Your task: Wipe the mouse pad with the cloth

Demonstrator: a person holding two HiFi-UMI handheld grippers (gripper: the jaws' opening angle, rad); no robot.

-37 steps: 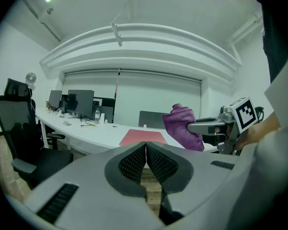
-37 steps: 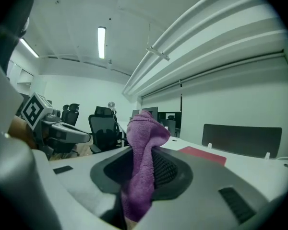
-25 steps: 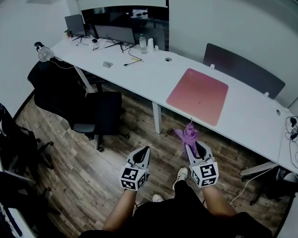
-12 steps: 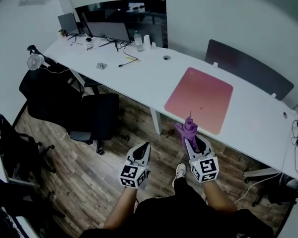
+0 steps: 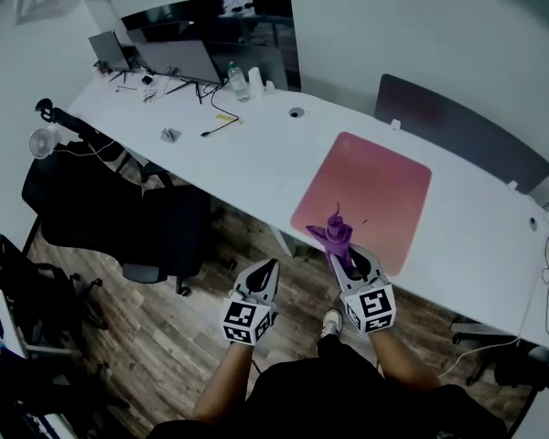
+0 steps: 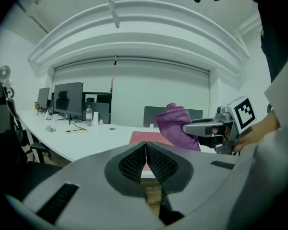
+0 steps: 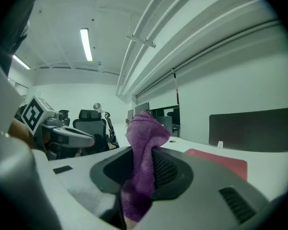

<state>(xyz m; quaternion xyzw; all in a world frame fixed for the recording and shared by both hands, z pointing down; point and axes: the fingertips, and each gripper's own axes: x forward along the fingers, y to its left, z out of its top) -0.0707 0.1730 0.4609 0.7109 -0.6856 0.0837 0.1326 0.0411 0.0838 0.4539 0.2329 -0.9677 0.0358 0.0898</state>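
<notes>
Purple cloth (image 5: 337,236) is pinched in the right tongs (image 5: 352,262), its bunched top poking up past their tips. From the head view it shows against the near edge of the pink mouse pad (image 5: 371,190), which lies flat on the white surface (image 5: 256,149). The left tongs (image 5: 263,277) are closed on nothing, beside the right ones above the wooden floor (image 5: 165,337). A black chair (image 5: 178,222) stands at the surface's left part, and monitors (image 5: 178,58) sit at its far end.
</notes>
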